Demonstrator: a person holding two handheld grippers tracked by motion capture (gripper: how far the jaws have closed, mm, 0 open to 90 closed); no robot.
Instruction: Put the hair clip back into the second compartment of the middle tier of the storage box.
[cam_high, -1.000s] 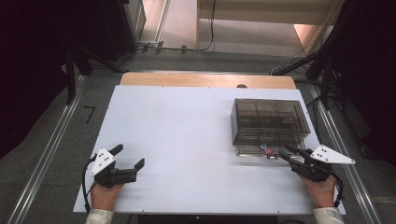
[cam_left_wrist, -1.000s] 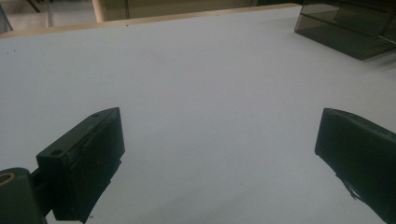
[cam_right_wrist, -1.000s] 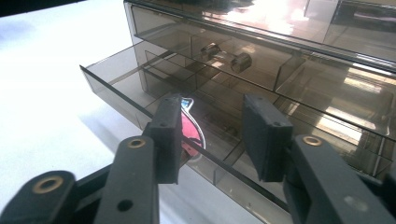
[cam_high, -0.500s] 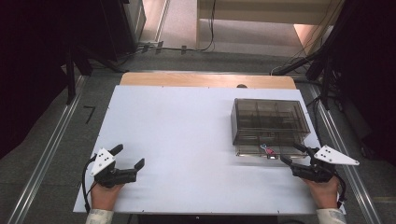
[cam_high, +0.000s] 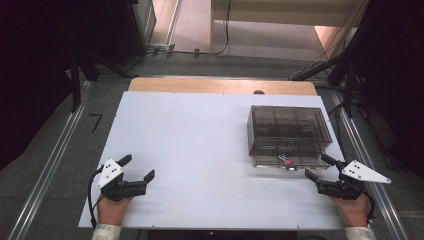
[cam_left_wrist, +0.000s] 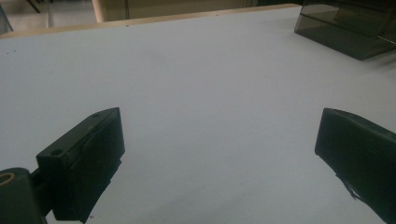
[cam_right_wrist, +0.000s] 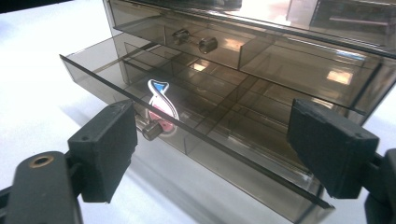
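A smoky clear drawer box stands at the right of the white table. Its bottom drawer is pulled out, and a small pink and blue fish-shaped piece lies in a front compartment, also seen from above as the fish-shaped piece. My right gripper sits just right of the drawer's front. Its jaws have just been opening and stand wide with nothing between them; the drawer's knob is ahead of the left jaw. My left gripper rests open near the front left.
The closed upper drawer has its own knob. A wooden strip borders the table's far edge. Metal rails run along the floor on both sides. The box's corner shows far off in the left gripper view.
My right gripper has drawn back to the right, away from the drawer's front, and its jaws have spread wider. The left gripper has kept still.
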